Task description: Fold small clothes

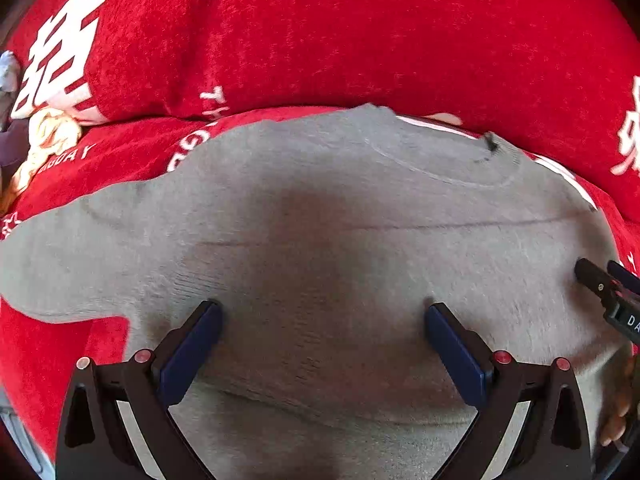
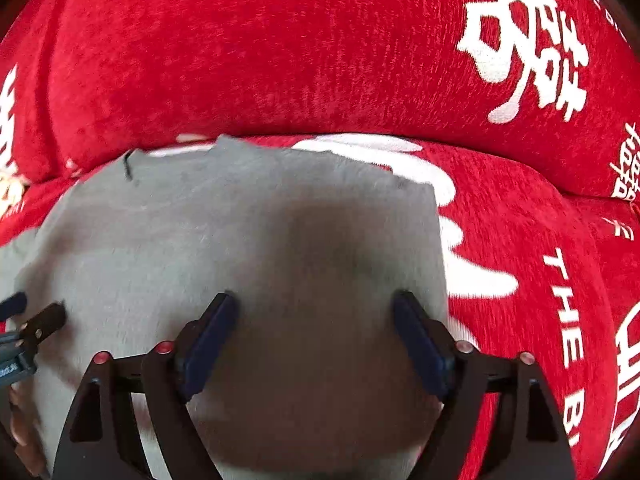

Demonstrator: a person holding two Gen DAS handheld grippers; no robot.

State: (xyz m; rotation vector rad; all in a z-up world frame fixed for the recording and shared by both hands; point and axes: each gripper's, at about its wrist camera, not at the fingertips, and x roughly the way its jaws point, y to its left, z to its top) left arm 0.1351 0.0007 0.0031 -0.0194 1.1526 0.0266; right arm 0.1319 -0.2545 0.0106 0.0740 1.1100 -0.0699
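Observation:
A small grey knit sweater (image 1: pixel 320 208) lies flat on a red cover, its neckline toward the back and one sleeve stretching off to the left. My left gripper (image 1: pixel 322 308) hovers over the middle of the garment, jaws wide apart, nothing between them. The right gripper's tip (image 1: pixel 600 280) shows at the right edge of the left wrist view. In the right wrist view the same grey sweater (image 2: pixel 240 220) fills the lower left, its folded right edge running straight down. My right gripper (image 2: pixel 316 300) stands open above that edge, holding nothing. The left gripper's finger (image 2: pixel 44 320) pokes in at the left.
The red cover (image 2: pixel 520 240) with white lettering spreads under the garment. A red cushion (image 1: pixel 360 32) with white characters rises right behind it. A cream and grey bundle of cloth (image 1: pixel 44 136) sits at the far left. A person's fingers (image 1: pixel 620 412) show at the lower right.

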